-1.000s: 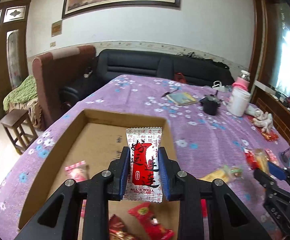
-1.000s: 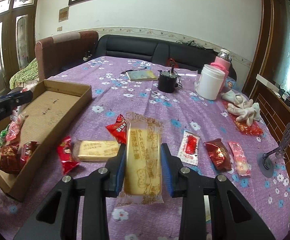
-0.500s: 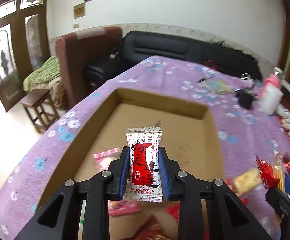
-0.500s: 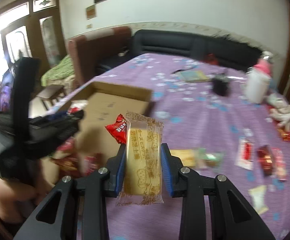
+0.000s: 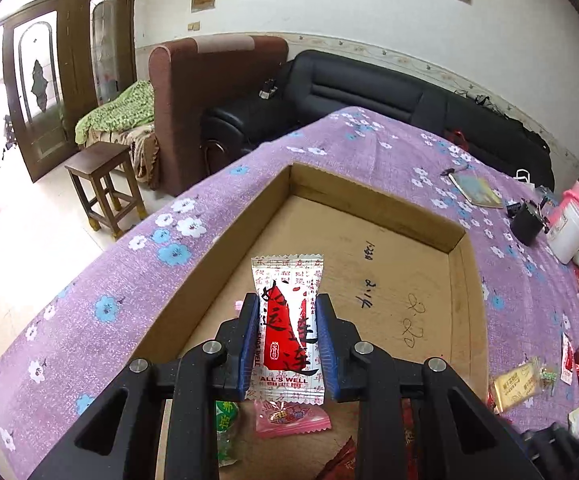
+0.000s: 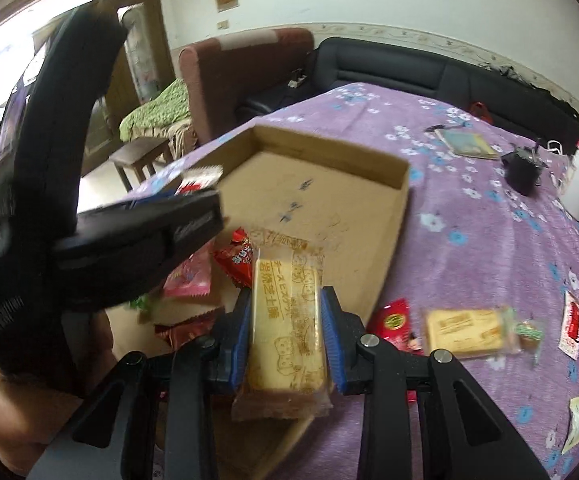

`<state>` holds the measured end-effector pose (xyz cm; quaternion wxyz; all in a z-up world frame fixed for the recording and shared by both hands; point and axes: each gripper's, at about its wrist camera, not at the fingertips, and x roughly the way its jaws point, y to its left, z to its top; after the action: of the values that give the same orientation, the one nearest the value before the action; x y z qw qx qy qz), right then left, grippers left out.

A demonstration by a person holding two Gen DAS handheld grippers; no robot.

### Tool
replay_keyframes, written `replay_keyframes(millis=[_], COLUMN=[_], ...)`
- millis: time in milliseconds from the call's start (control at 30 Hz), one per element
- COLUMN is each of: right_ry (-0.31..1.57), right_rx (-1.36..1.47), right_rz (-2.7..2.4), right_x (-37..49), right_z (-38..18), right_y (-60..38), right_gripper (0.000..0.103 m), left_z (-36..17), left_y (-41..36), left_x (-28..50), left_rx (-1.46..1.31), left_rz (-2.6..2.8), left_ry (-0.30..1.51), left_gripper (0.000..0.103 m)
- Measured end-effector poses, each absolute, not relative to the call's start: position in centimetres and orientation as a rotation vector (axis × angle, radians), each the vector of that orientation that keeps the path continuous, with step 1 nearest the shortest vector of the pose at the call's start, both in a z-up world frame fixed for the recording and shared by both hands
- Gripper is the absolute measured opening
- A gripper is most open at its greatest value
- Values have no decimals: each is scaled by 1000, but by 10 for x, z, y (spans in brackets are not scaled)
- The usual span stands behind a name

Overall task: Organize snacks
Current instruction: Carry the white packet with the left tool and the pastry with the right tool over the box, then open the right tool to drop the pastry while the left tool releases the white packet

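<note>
My left gripper [image 5: 287, 320] is shut on a white and red candy packet [image 5: 288, 328] and hangs over the open cardboard box [image 5: 373, 280]. Several snacks lie at the box's near end, among them a pink packet [image 5: 291, 418] and a green one [image 5: 225, 420]. My right gripper [image 6: 287, 312] is shut on a yellow biscuit pack [image 6: 285, 328] above the box's [image 6: 391, 240] near right part. The left gripper's black body [image 6: 101, 240] fills the left of the right wrist view, with its candy packet [image 6: 199, 178] at the tip. Loose snacks lie on the purple cloth: a biscuit pack [image 6: 465, 332], a red packet [image 6: 393, 320].
The table wears a purple flowered cloth [image 5: 137, 280]. At the far right stand a white jar [image 5: 569, 236], a black cup [image 5: 525, 226] and a book [image 5: 475, 190]. A wooden stool [image 5: 103, 184], a brown armchair [image 5: 217, 92] and a black sofa [image 5: 389, 96] lie beyond the table's edge.
Both grippers swung left, still holding their snacks. The left one now hangs over the box's middle. The right one came from the open cloth to the box's near right side, close to the left gripper.
</note>
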<state>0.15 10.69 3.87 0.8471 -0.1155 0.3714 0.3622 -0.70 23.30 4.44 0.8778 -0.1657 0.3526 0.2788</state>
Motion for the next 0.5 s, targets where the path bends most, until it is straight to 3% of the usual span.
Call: replay_keyframes(millis=[500], right_ry=[748], right_rx=[-210], right_rz=[800], right_x=[-6], right_z=[49], right_y=[93], right_gripper=[37], left_z=[44], left_y=[231], left_x=[-4], left_rx=[-354], left_rz=[566], left_ry=[737], left_gripper=[35])
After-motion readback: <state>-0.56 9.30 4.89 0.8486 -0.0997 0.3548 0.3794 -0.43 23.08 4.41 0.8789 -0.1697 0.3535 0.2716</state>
